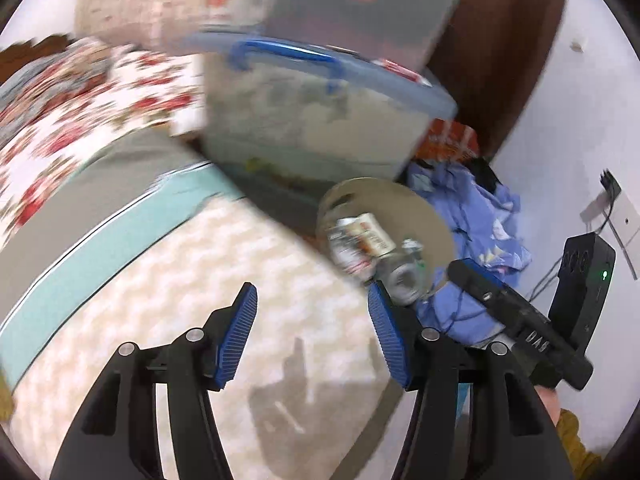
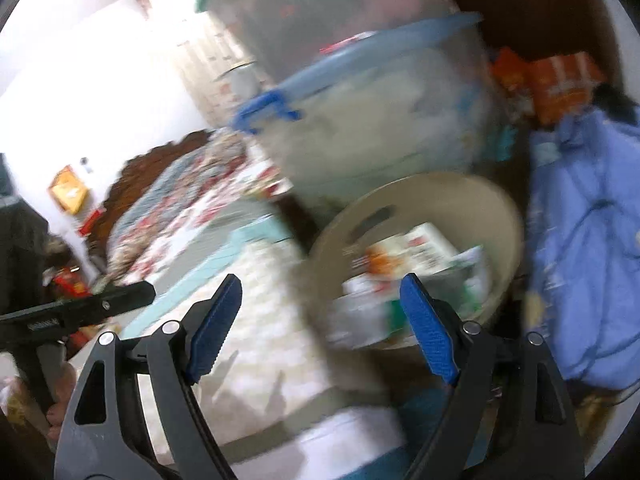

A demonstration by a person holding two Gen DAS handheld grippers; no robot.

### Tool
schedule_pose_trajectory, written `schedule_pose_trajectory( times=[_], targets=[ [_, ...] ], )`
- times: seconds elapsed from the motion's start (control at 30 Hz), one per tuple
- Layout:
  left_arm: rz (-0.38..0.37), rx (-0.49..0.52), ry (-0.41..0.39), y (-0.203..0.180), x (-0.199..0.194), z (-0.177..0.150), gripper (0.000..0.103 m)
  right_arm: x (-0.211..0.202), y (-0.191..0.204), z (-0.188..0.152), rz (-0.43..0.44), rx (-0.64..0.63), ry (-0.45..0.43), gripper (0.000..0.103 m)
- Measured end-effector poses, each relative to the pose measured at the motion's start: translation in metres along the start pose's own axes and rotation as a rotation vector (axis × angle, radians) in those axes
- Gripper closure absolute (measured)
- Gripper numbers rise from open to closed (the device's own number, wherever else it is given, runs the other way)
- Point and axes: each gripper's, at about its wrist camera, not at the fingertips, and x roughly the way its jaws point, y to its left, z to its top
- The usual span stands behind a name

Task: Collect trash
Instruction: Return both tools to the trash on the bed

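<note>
My left gripper [image 1: 312, 334] stands with its blue ribbed pads apart and nothing between them, over the pale quilted bed cover [image 1: 192, 280] just below its tips. My right gripper [image 2: 320, 320] is spread wider still, also empty, its right pad overlapping the near rim of the round beige plastic bin [image 2: 432, 196] in that view. Just beyond both grippers, ahead and slightly to the right, that bin holds the collected trash [image 2: 404, 264]: crumpled wrappers, a small printed carton and what looks like a clear bottle, blurred. Right of the bin lies a heap of light blue cloth [image 2: 588, 240]. Behind the bin stands a clear storage box with a blue lid and handle [image 1: 304, 120], another box stacked on it. Far to the left stretches a red floral bedspread [image 1: 72, 108].
</note>
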Motion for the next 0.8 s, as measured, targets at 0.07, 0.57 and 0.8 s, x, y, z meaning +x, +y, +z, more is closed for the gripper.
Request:
schedule_pose_trajectory(
  times=[0.07,0.57,0.8],
  targets=[
    [0.04,-0.055,-0.007,0.03,-0.028,-0.024,0.047,0.007,0.018,-0.009,0.059,0.0,0.041,0.021],
    [0.531,-0.656,-0.18,0.273,-0.265,-0.214,0.044,0.074,0.198,-0.105,0.306,-0.222,0.386,0.021],
    [0.324,-0.801,-0.184,0.322,-0.256,-0.24,0.051,0.09,0.243,-0.139,0.311,-0.308,0.495,0.022]
  ],
)
